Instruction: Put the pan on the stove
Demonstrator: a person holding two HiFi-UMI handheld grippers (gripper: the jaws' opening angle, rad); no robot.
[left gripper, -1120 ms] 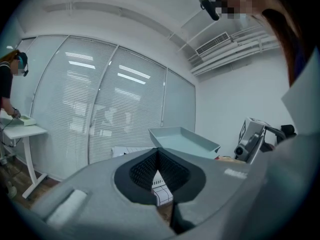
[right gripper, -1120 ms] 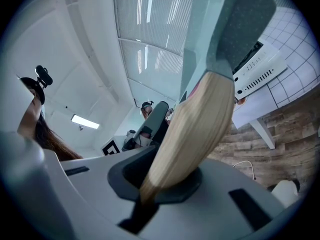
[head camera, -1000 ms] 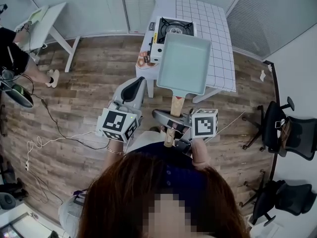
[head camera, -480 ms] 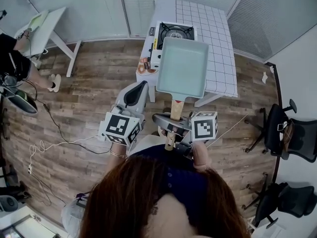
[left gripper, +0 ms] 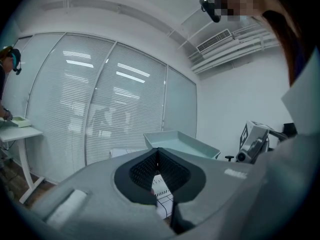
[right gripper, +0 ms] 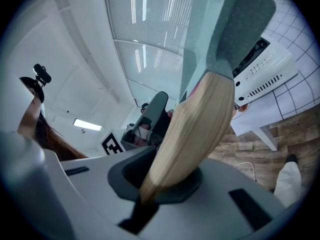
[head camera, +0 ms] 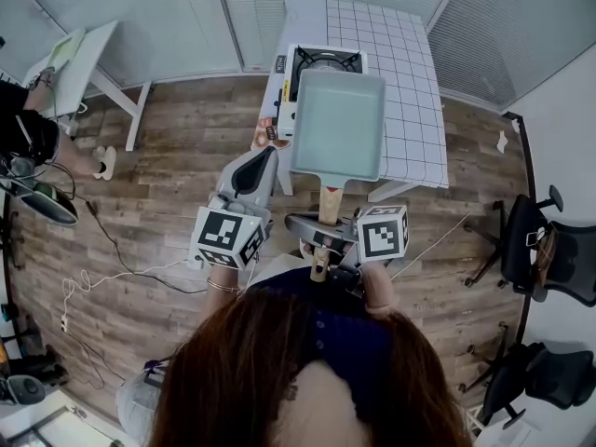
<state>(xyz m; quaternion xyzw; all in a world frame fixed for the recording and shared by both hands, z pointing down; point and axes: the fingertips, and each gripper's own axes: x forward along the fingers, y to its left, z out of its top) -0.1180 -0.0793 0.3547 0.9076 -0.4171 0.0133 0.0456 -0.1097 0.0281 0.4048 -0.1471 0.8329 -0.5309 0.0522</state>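
Note:
A pale green rectangular pan (head camera: 337, 124) hangs level in front of me, its far edge over the near part of the black gas stove (head camera: 321, 60) as the head view shows it. The stove stands on a white grid-patterned table (head camera: 414, 82). My right gripper (head camera: 321, 242) is shut on the pan's wooden handle (head camera: 328, 203); in the right gripper view the handle (right gripper: 195, 129) runs from between the jaws up to the pan (right gripper: 225, 29). My left gripper (head camera: 264, 156) points at the table beside the pan, jaws together and nothing in them, and its own view shows the pan (left gripper: 182, 145) just beyond the tips (left gripper: 158, 151).
A small white side table (head camera: 79, 49) and a person (head camera: 19, 128) are at the far left. Cables (head camera: 102, 268) trail over the wooden floor. Black office chairs (head camera: 549, 259) stand at the right. A small packet (head camera: 268, 133) lies at the table's near left corner.
Both grippers and the pan have moved forward toward the table. In the head view the pan now covers more of the stove's front.

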